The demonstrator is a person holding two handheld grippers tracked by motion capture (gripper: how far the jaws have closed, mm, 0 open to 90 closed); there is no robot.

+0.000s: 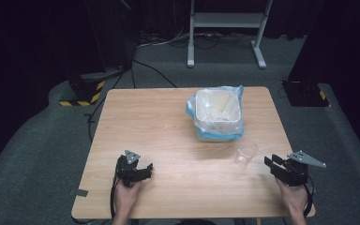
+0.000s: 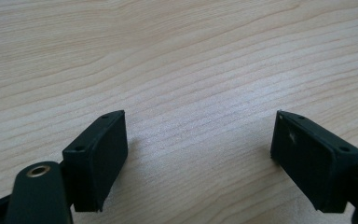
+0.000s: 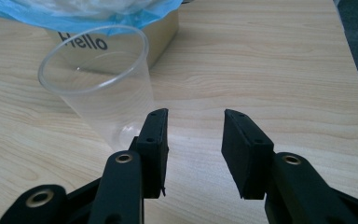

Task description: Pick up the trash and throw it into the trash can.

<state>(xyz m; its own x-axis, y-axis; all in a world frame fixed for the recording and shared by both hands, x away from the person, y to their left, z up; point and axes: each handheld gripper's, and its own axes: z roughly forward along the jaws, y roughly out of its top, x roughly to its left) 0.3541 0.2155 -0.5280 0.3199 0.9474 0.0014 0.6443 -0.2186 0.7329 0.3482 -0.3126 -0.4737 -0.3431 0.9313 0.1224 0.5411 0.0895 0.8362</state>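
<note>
Right tool (image 3: 193,140) gaping beside clear cup (image 3: 103,84), bin's (image 3: 165,28) top cropped.

In my right gripper view, the bin (image 3: 165,32) is cut off by the top edge, its blue liner (image 3: 74,18) covering the rim. The clear plastic cup (image 3: 102,88) hides part of the bin's printed wording, and my near jaw hides the cup's base. In the high view, my forearms leave the frame's bottom edge.
</note>
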